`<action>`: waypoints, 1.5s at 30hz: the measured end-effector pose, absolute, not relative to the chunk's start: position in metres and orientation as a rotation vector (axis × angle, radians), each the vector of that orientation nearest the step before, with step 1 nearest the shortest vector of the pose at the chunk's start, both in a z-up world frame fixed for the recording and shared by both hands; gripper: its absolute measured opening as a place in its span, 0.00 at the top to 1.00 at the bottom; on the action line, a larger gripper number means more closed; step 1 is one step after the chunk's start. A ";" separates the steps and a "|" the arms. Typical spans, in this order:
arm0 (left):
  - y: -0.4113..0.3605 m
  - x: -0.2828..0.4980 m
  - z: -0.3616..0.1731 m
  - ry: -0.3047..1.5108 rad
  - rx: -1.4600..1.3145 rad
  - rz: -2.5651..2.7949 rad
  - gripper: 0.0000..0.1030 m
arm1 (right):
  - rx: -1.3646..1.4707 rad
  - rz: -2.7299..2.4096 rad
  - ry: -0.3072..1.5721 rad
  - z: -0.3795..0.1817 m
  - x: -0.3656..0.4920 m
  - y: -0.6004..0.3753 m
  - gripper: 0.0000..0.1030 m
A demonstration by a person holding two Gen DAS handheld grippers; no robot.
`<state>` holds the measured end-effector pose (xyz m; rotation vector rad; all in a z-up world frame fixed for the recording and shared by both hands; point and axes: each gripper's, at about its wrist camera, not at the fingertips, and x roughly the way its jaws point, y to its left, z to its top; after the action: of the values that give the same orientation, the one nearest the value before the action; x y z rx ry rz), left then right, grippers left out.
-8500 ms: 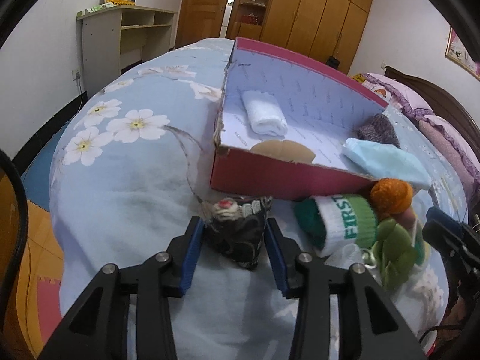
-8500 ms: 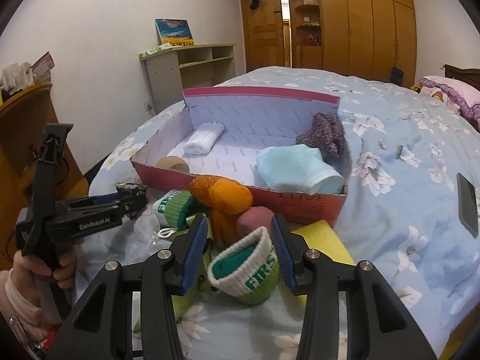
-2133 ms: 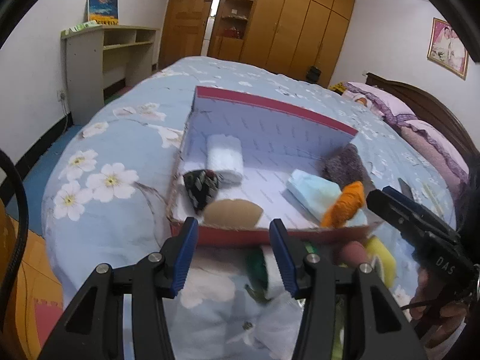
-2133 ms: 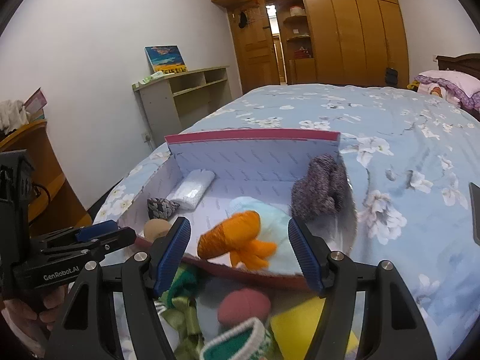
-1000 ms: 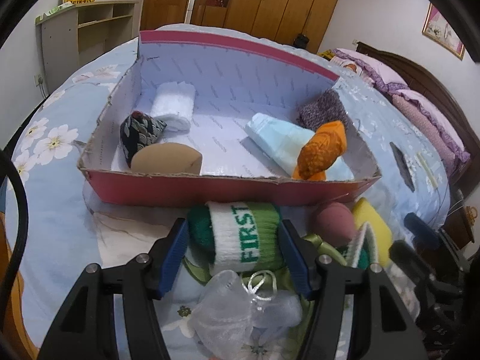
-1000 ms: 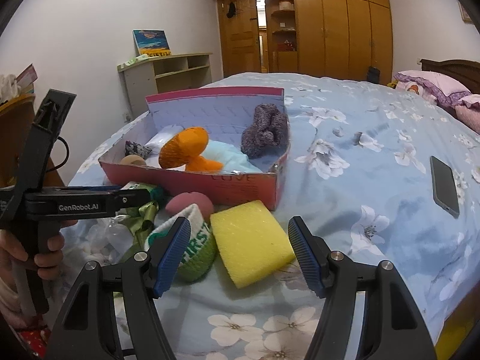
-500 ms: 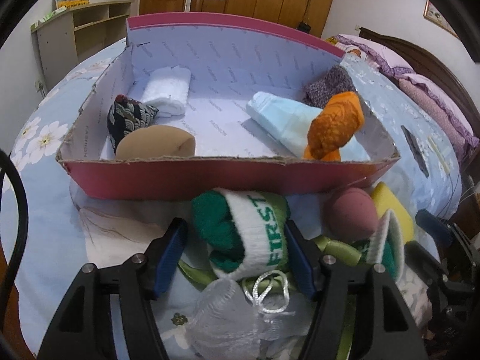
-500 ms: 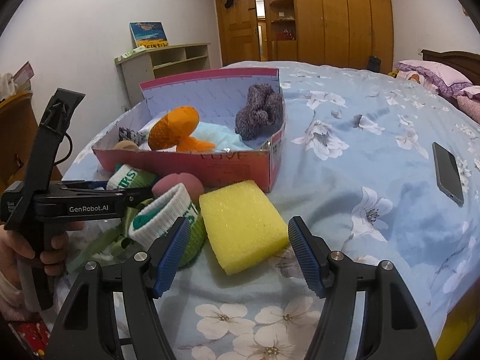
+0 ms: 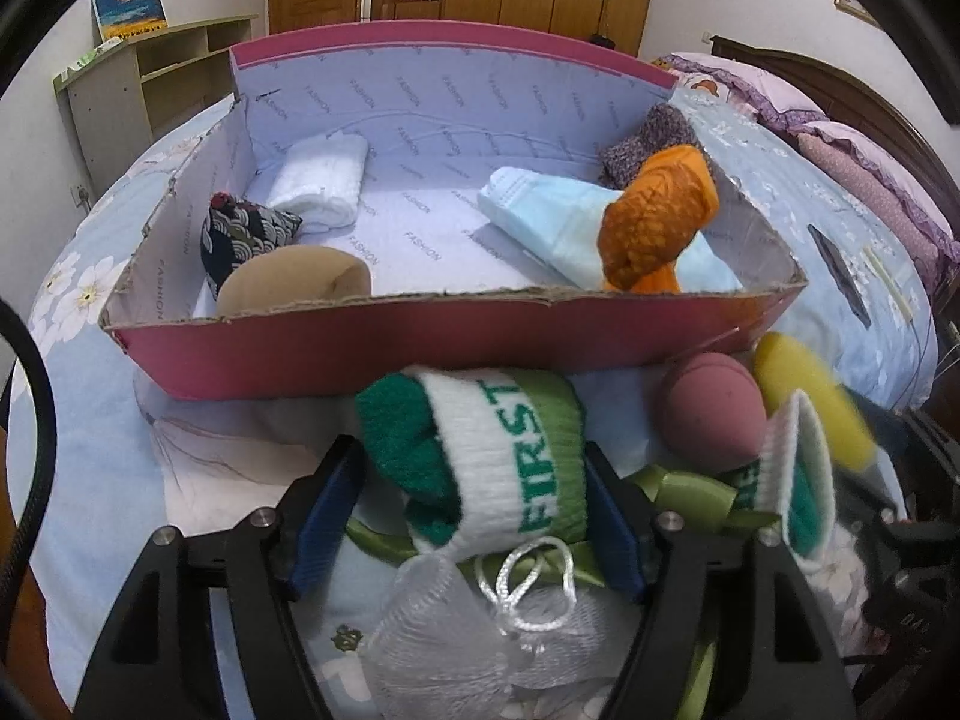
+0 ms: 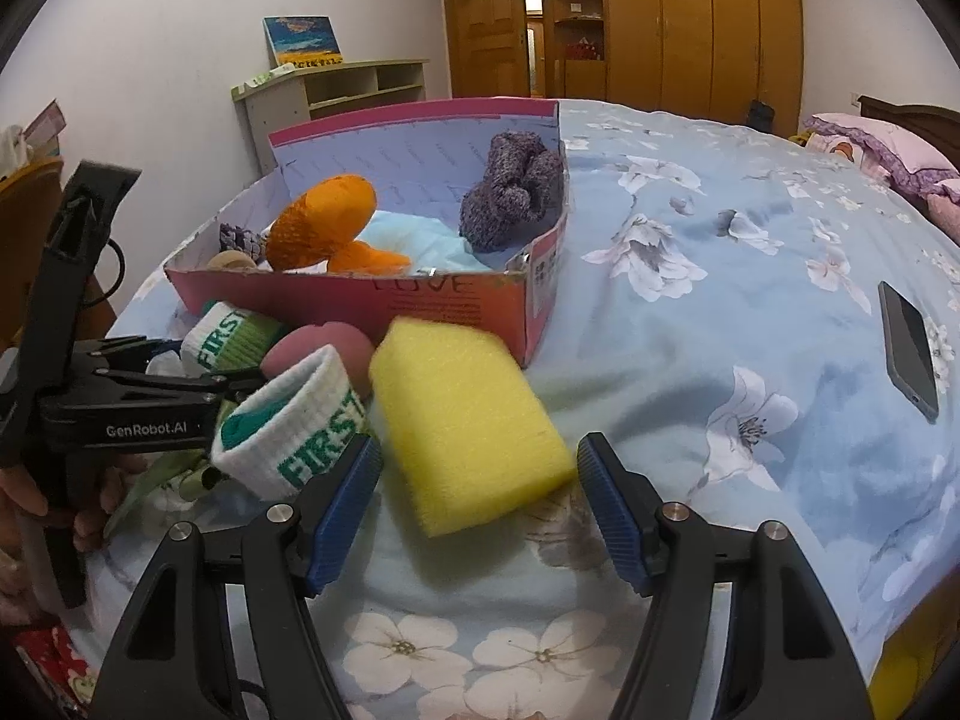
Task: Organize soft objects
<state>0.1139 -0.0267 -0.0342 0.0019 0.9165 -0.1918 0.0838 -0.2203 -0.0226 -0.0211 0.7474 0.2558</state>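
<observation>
Left wrist view: left gripper (image 9: 471, 525) straddles the rolled green sock (image 9: 480, 459), jaws opening, not yet gripping; the sock lies crosswise just before the red box (image 9: 384, 354).

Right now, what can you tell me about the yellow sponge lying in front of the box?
The yellow sponge is a thick rectangular foam block with rounded corners and a porous surface. It lies flat on the flowered bedspread, just outside the pink box, its far edge at the box's front wall. A rolled green-and-white sock rests against its left side. The right hand-held gripper is open around its near end, pads not touching.
</observation>
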 end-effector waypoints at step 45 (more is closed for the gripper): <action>0.020 0.064 0.014 0.769 -0.074 -0.167 0.49 | 0.045 0.278 0.683 -0.012 0.064 -0.228 0.38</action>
<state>0.0641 0.0198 0.0143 -0.0745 0.7694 -0.1666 0.0639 -0.2276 -0.0116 0.0447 0.6826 0.2780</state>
